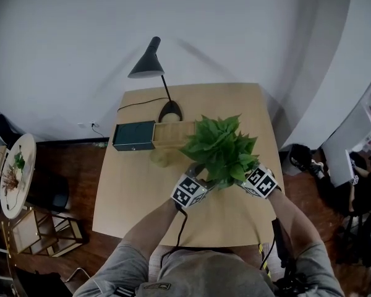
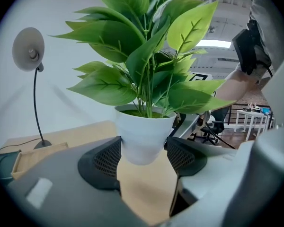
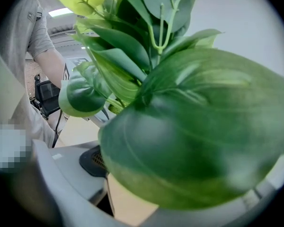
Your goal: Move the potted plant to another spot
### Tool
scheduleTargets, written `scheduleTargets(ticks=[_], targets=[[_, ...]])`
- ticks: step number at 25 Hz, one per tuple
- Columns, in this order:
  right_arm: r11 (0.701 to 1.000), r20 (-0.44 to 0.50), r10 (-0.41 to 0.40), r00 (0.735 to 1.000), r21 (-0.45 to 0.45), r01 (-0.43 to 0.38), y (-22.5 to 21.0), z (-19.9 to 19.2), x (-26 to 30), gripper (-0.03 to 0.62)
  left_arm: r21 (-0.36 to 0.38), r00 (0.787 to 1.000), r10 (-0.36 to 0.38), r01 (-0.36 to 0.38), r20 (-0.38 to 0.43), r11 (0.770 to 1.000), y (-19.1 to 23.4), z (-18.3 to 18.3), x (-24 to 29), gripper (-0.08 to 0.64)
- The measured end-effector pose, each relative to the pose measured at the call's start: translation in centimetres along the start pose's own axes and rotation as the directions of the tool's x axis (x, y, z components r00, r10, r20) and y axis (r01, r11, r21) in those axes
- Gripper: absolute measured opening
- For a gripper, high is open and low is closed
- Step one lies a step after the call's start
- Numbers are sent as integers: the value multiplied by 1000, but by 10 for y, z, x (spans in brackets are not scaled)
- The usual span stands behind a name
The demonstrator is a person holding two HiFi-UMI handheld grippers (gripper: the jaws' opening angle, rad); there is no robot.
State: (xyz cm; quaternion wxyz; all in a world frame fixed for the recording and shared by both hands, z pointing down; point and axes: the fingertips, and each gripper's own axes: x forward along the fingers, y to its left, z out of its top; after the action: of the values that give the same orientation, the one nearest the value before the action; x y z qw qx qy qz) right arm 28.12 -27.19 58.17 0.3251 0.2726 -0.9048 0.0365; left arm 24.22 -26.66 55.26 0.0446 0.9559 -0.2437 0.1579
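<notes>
From the head view: table (image 1: 130, 190), with plant (image 1: 222, 147) on its near right part, foliage hiding the pot there. Behind the plant, lamp (image 1: 151, 60) at the far edge. Box (image 1: 134, 135) and tray (image 1: 173, 133) side by side, touching, just left of the leaves. Flanking the plant: left gripper (image 2: 143, 157) and right gripper (image 1: 258, 182). Shown only in the left gripper view: white pot (image 2: 143, 136), clamped between both pads (image 2: 104, 162). In the right gripper view, one big leaf (image 3: 199, 136) across nearly everything, a single pad peeking out beneath; cannot tell whether clenched or released.
</notes>
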Motion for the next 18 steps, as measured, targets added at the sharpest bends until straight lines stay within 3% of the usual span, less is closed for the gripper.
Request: scheduleTargets(ticks=[5, 18], targets=[[999, -22, 31, 999, 37, -30, -8, -22, 21, 314, -33, 999, -23, 21, -44, 999, 10, -24, 17, 299], [992, -78, 22, 997, 123, -12, -43, -65, 60, 313, -80, 988, -112, 104, -104, 991, 40, -63, 69, 301]])
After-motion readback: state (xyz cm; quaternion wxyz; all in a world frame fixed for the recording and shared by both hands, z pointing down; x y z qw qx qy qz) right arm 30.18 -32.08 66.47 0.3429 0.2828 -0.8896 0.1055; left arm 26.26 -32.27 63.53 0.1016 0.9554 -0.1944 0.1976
